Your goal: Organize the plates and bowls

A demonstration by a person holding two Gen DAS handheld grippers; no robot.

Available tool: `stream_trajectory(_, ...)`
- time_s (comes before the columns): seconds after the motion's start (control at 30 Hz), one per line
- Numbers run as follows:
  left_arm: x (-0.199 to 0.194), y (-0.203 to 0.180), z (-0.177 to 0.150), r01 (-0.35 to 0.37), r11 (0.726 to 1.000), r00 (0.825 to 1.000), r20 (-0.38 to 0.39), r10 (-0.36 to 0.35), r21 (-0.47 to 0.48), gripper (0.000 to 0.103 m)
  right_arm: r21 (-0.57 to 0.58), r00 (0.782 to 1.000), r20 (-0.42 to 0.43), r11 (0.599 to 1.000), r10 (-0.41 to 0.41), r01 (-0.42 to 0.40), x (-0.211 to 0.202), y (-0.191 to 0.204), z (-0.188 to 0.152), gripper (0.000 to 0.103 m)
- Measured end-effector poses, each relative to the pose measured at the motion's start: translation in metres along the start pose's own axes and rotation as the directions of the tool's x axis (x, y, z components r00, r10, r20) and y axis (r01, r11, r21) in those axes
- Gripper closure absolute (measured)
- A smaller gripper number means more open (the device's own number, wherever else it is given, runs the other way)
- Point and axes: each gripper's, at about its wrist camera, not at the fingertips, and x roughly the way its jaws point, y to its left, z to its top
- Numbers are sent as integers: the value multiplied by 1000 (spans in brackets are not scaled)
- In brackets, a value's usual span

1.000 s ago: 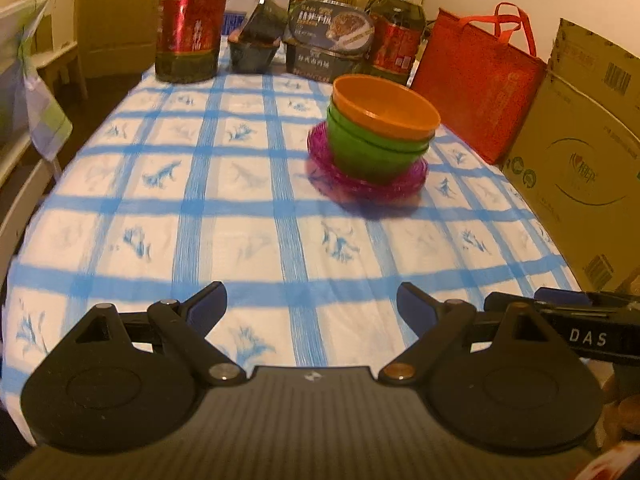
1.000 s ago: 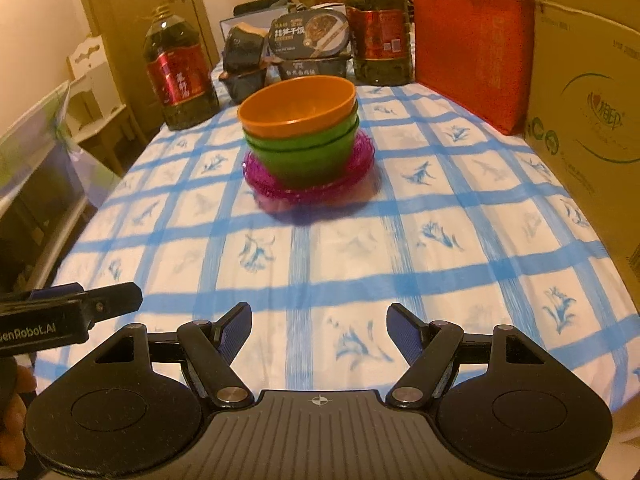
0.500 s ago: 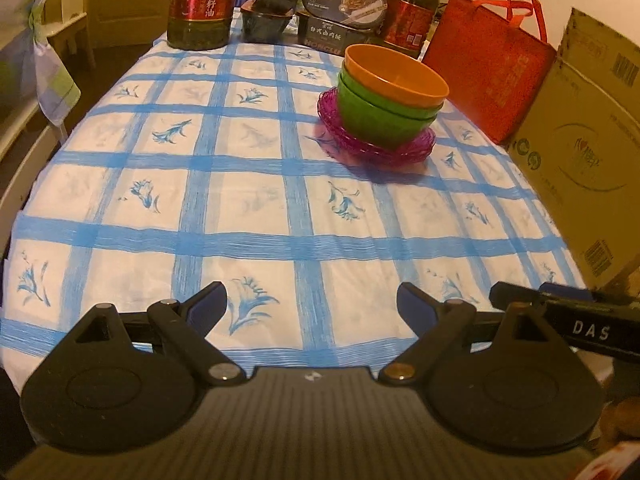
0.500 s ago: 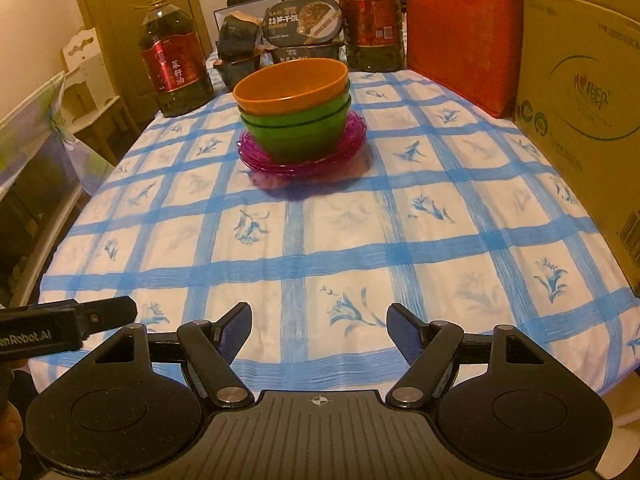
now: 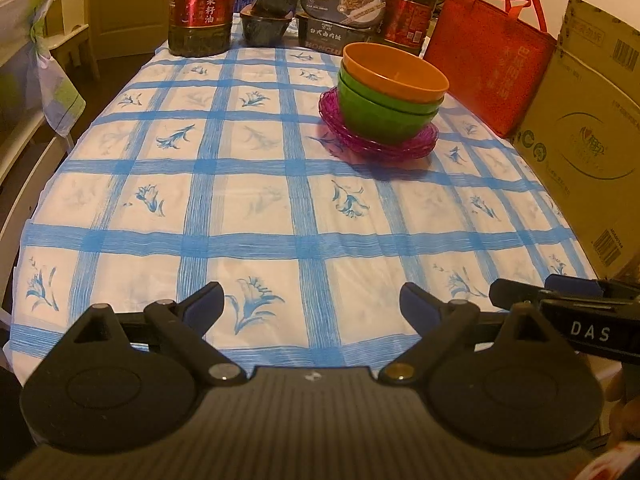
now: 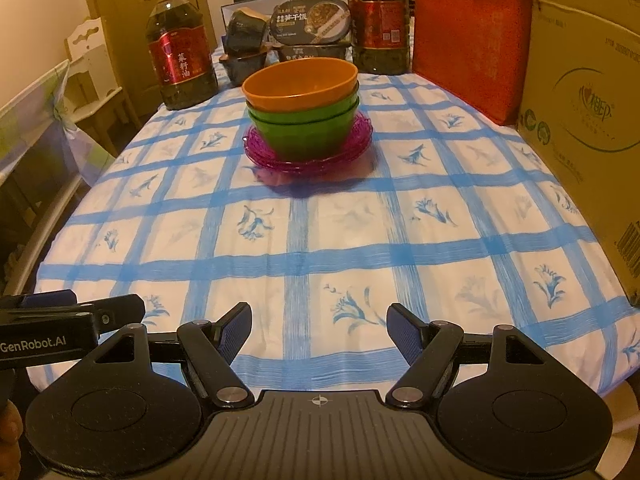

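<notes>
An orange bowl (image 5: 394, 73) (image 6: 300, 79) is nested in green bowls (image 5: 380, 114) (image 6: 305, 130), and the stack stands on purple plates (image 5: 416, 145) (image 6: 308, 160) in the far half of the table. My left gripper (image 5: 312, 302) hangs open over the table's near edge, well short of the stack, with nothing between its fingers. My right gripper (image 6: 319, 330) is open and empty too, at the near edge. Each gripper shows at the side of the other's view.
A blue-checked cloth (image 5: 248, 184) covers the table. Two oil bottles (image 6: 180, 68) (image 6: 379, 20) and food boxes (image 6: 308, 20) stand along the far edge. A red bag (image 6: 468, 40) and a cardboard box (image 6: 584, 128) line the right side. A chair (image 5: 36, 80) stands left.
Both views have drawn back from the stack toward the near edge of the table. The bowls and plates have not moved, and both grippers stay open.
</notes>
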Motion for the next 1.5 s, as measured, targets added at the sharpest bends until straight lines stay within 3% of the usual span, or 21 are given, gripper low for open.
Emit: stream_trajectory(1.5,3,3,-3,-20,1000,1000,3,20,10,8,-6,1000,-2,1000,-1,1,0,2,0,29)
